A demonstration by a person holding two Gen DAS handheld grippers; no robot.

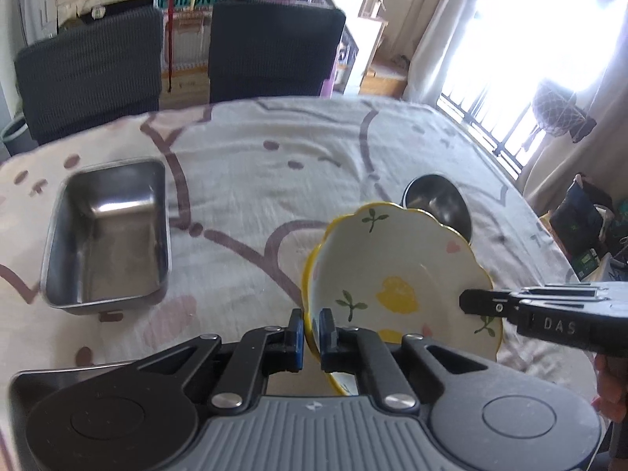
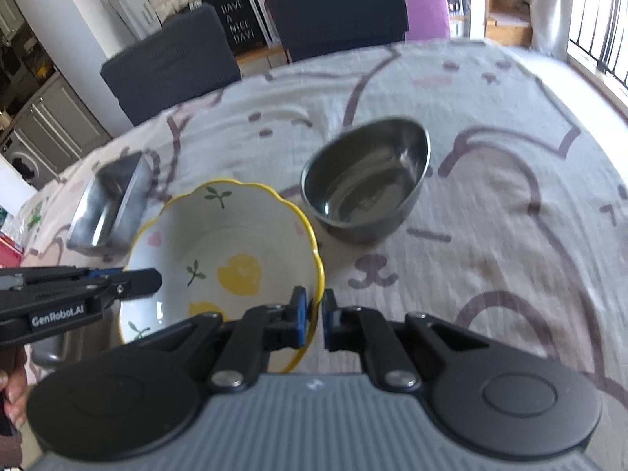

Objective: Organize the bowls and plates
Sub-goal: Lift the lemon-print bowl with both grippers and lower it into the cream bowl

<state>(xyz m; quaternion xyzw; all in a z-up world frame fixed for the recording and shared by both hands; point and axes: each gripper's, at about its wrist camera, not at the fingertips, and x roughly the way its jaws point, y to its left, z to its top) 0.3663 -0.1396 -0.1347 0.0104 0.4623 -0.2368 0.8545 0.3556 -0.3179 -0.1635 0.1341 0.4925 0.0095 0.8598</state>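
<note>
Left gripper (image 1: 312,327) clamped on ceramic bowl (image 1: 396,274) rim; right gripper (image 2: 316,320) pinching opposite rim.

Daylight flooded through window (image 1: 549,19), blown-out glare upper right; fisheye bending edges; slight motion blur on tablecloth (image 2: 490,204).

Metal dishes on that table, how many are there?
2. A rectangular steel tray sits on the tablecloth to the left, and a round steel bowl stands just beyond the flowered bowl. Others may lie out of view.
</note>
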